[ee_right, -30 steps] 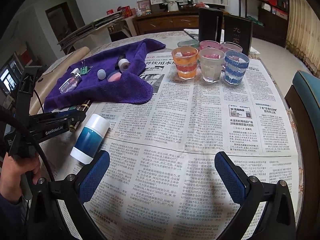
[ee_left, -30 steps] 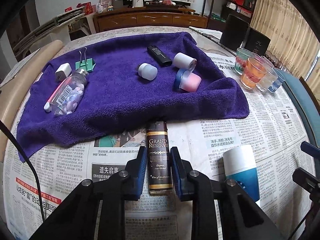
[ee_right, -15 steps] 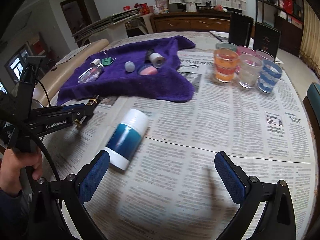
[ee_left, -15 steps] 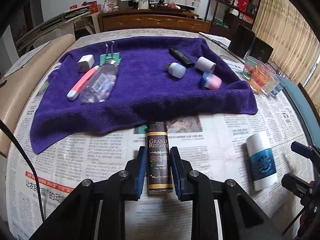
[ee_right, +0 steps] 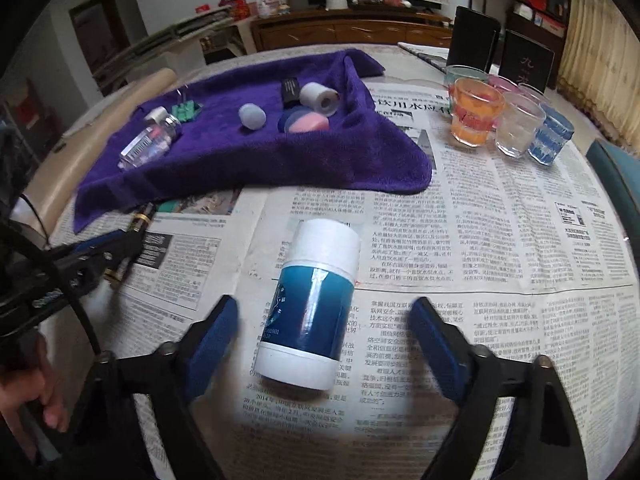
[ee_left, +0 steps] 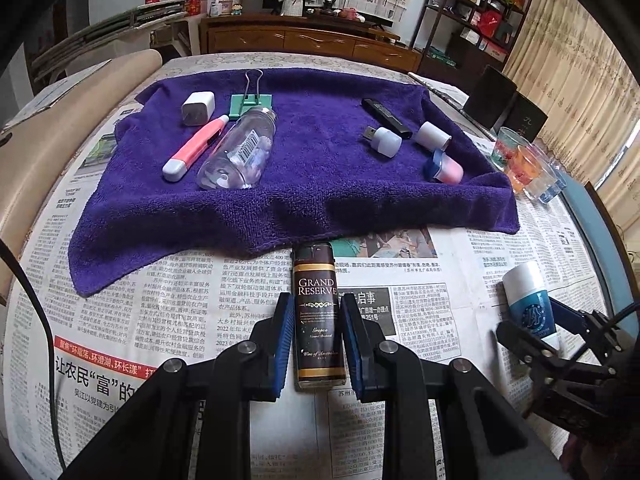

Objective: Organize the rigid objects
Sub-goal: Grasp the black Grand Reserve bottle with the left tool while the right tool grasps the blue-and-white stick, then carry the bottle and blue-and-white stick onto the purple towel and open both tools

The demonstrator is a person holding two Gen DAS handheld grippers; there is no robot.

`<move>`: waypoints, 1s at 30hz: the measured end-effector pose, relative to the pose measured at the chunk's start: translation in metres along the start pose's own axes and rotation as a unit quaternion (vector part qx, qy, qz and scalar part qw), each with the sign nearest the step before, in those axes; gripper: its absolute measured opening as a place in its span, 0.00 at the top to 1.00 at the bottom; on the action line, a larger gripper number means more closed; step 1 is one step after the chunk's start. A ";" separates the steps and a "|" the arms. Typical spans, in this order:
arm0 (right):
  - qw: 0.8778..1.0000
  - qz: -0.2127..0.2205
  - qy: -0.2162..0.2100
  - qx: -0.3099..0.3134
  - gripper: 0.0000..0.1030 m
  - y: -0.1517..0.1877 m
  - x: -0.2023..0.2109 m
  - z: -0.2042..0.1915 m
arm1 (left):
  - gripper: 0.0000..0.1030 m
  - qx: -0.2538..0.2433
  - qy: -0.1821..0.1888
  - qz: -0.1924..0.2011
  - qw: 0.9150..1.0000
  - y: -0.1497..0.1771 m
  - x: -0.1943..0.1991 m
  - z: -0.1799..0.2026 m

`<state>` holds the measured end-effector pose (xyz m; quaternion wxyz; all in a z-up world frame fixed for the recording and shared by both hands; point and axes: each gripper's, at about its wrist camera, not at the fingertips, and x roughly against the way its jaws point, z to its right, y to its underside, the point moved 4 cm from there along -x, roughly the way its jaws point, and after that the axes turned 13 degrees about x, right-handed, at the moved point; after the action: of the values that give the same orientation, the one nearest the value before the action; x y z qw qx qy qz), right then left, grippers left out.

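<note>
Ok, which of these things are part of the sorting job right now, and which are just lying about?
In the job:
- brown lighter, gripped in the left claw
- blue-and-white canister, lying between the right claw's jaws, which have just been closing, pads not yet on it
- small items on the purple towel

Lying about:
- coloured glasses
- newspaper
- two black boxes

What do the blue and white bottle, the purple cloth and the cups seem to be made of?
Blue and white bottle: likely plastic, glossy, with a light streak on its blue band. Purple cloth: soft terry fabric, fuzzy and rumpled. Cups: clear, glass or hard plastic; see-through walls.
</note>
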<state>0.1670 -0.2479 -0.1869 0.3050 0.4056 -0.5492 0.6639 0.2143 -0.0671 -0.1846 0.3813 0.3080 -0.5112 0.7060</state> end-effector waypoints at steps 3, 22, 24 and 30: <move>1.000 -0.003 0.024 0.004 0.28 -0.001 -0.002 -0.006 | 0.78 0.001 0.001 0.002 1.000 0.001 0.001 -0.004; 1.000 0.006 0.017 -0.002 0.65 0.000 0.007 -0.006 | 0.78 0.019 0.010 0.004 1.000 -0.004 0.008 -0.022; 1.000 0.009 0.013 0.000 0.65 -0.001 0.010 -0.006 | 0.78 0.020 0.011 0.006 1.000 -0.007 0.012 -0.022; 1.000 0.018 0.002 0.016 0.65 -0.008 0.018 -0.011 | 0.78 0.012 0.001 0.009 1.000 -0.011 0.021 -0.019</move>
<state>0.1625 -0.2367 -0.1678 0.2874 0.3989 -0.5456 0.6787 0.2122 -0.0422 -0.1676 0.3715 0.3068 -0.5049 0.7162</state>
